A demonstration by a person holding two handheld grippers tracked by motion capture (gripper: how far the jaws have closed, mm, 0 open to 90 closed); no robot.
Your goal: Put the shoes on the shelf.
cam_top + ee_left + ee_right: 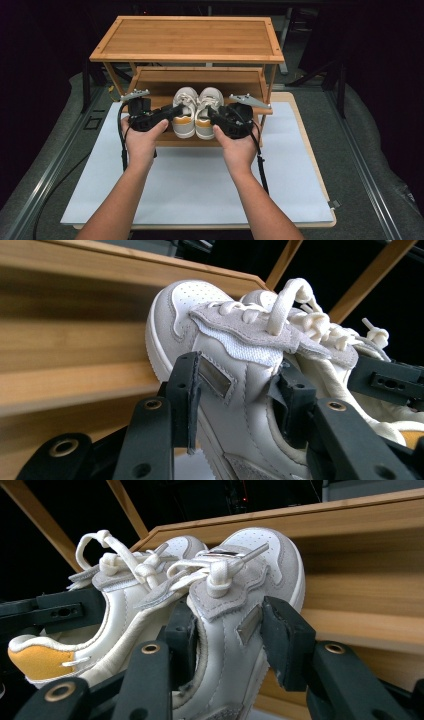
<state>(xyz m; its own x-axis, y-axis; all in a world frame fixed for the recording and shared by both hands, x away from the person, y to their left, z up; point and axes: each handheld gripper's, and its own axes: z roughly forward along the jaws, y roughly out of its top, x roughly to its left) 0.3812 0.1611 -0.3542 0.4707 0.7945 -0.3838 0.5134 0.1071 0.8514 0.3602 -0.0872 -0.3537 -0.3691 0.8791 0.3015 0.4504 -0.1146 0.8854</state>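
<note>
High view: pair of sneakers (196,112) toes-in on rack (186,39) lower shelf, left gripper (169,114) clamping left shoe's side wall, right gripper (213,116) clamping right shoe's, heels toward person.

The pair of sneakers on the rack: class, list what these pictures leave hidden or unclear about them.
- High view: the sides of both sneakers are hidden behind the left tongs and right tongs.
- Left gripper view: the left sneaker's heel is cut off by the bottom edge.
- Right gripper view: the right sneaker's sole is hidden by the tongs.
</note>
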